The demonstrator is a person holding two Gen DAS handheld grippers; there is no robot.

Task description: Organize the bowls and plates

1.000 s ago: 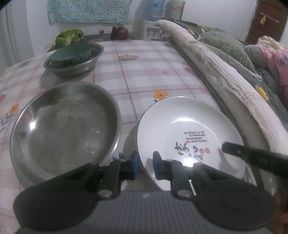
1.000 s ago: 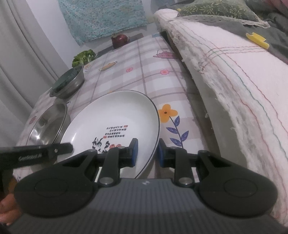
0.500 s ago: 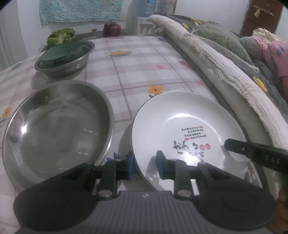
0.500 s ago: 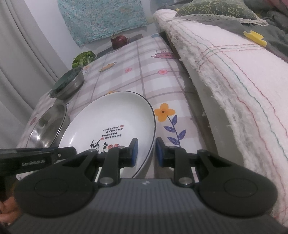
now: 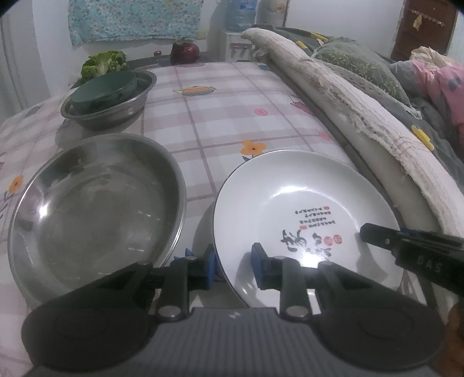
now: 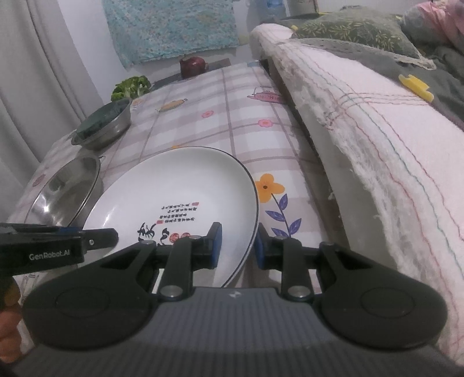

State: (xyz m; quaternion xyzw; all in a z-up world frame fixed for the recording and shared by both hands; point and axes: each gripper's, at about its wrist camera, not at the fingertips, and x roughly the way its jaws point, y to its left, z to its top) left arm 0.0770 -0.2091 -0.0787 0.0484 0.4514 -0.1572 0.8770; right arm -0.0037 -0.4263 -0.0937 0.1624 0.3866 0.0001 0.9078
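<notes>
This is a lived-in home, likely a bedroom or bed-sitting room. The worktop (image 5: pixel 220 121) wears a checked cloth printed with flowers and teapots, and a bed (image 6: pixel 377 121) heaped with quilts and pillows presses against its edge. A water dispenser (image 5: pixel 240 29), a hanging patterned cloth (image 5: pixel 133 20), pale curtains (image 6: pixel 43 72), broccoli (image 5: pixel 101 63) and a dark red teapot (image 6: pixel 192 65) complete the domestic setting.
</notes>
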